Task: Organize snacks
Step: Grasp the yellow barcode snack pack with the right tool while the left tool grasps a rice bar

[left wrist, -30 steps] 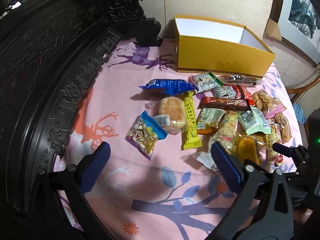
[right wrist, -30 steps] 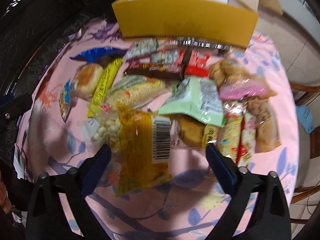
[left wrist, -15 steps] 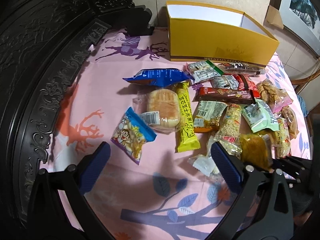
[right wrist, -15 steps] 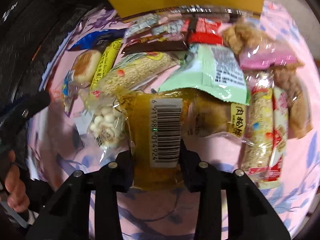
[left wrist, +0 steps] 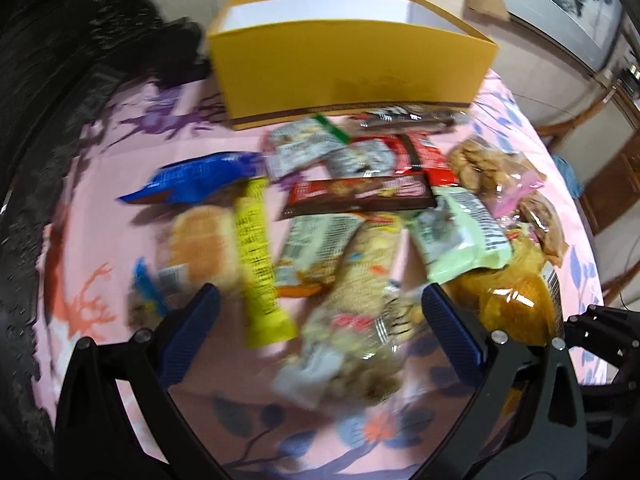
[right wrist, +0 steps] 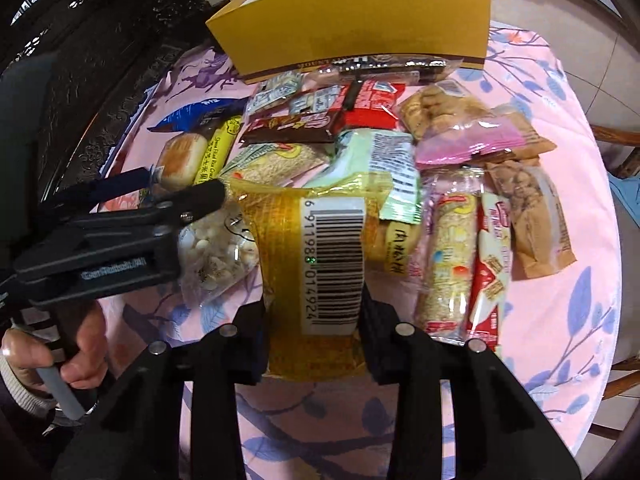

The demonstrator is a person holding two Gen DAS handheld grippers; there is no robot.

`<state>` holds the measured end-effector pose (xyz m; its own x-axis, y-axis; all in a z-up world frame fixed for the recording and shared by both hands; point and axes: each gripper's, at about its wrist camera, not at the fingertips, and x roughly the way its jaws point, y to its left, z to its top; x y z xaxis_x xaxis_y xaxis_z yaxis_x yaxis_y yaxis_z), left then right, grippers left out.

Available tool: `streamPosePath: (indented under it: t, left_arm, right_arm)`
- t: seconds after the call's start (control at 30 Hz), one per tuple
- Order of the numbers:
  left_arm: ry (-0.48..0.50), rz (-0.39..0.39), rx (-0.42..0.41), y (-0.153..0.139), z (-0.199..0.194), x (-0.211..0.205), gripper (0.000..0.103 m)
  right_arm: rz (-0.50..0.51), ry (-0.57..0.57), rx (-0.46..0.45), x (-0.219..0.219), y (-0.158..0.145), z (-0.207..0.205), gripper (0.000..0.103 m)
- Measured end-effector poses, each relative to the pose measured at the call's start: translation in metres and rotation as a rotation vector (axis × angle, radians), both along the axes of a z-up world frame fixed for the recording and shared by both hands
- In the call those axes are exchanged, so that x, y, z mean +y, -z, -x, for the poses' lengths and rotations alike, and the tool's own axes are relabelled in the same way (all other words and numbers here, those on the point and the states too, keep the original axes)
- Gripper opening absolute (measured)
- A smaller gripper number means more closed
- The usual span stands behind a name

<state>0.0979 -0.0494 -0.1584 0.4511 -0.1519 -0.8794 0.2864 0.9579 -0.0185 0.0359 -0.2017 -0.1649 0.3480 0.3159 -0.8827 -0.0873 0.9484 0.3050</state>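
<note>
Right claw (right wrist: 314,344) is clenched on the yellow snack packet (right wrist: 320,240) at the counter's near edge; left claw (left wrist: 320,320) is released. Lift clear of neighbouring packets, then carry to the yellow box (right wrist: 360,20) at the far edge.

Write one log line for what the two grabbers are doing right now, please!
right gripper: fingers shut on yellow barcode packet | left gripper: open, over snack pile, holding nothing | yellow box: empty as far as visible

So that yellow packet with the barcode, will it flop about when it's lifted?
Probably a bit. The yellow packet is thin crinkly film, so its free end may sag beyond the right gripper. It looks light, and the glossy wrap could slip.
</note>
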Motion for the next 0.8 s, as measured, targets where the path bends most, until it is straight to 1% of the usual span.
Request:
streamPosePath:
  t: [0.07,0.1,0.17,0.23,0.27,0.3,0.37,0.4,0.43,0.47,0.5,0.57,0.6,0.63,0.67,0.73,0.77,0.8]
  left_arm:
    - [0.032,0.02,0.005,0.003,-0.004,-0.009,0.1]
    - [0.05,0.022,0.008,0.004,-0.006,-0.013,0.098]
    - [0.09,0.021,0.018,0.008,-0.009,-0.022,0.089]
    - [0.115,0.024,0.062,0.017,-0.015,-0.027,0.072]
    - [0.115,0.022,0.08,0.021,-0.018,-0.028,0.067]
    - [0.11,0.006,0.08,0.025,-0.02,-0.028,0.063]
    - [0.119,-0.003,0.081,0.027,-0.022,-0.028,0.059]
    - [0.126,-0.017,0.082,0.028,-0.023,-0.029,0.054]
    - [0.135,-0.024,0.09,0.029,-0.025,-0.03,0.051]
    - [0.143,-0.025,0.096,0.03,-0.026,-0.03,0.051]
    - [0.151,-0.037,0.097,0.03,-0.028,-0.031,0.047]
    - [0.19,-0.12,0.09,0.032,-0.026,-0.04,0.044]
    - [0.207,-0.139,0.088,0.031,-0.023,-0.044,0.038]
    - [0.215,-0.136,0.096,0.029,-0.021,-0.044,0.035]
    - [0.215,-0.122,0.108,0.029,-0.02,-0.043,0.035]
    - [0.196,-0.091,0.138,0.027,-0.016,-0.038,0.032]
    - [0.191,-0.074,0.148,0.024,-0.011,-0.036,0.031]
    - [0.19,-0.038,0.162,0.021,-0.007,-0.034,0.03]
  right_arm:
    - [-0.002,0.004,0.006,-0.003,0.001,0.002,0.038]
    - [-0.003,0.014,0.01,-0.006,0.002,0.004,0.038]
    - [-0.011,0.04,0.019,-0.016,0.003,0.007,0.038]
    - [-0.028,0.057,0.021,-0.021,0.005,0.009,0.038]
    - [-0.025,0.06,0.019,-0.021,0.005,0.009,0.038]
    - [-0.026,0.061,0.017,-0.023,0.005,0.01,0.038]
    - [-0.027,0.064,0.012,-0.021,0.005,0.009,0.038]
    - [-0.027,0.067,0.01,-0.021,0.005,0.01,0.038]
    - [-0.028,0.069,0.008,-0.021,0.005,0.01,0.038]
    - [-0.031,0.071,0.006,-0.021,0.005,0.01,0.038]
    - [-0.034,0.074,0.007,-0.022,0.006,0.011,0.038]
    - [-0.042,0.082,0.01,-0.023,0.007,0.011,0.038]
    - [-0.046,0.086,0.009,-0.025,0.007,0.011,0.038]
    - [-0.049,0.09,0.009,-0.026,0.007,0.012,0.038]
    - [-0.052,0.095,0.009,-0.028,0.006,0.014,0.038]
    - [-0.056,0.105,0.004,-0.031,0.004,0.015,0.038]
    - [-0.059,0.109,0.003,-0.034,0.004,0.016,0.038]
    - [-0.062,0.114,0.0,-0.036,0.003,0.017,0.038]
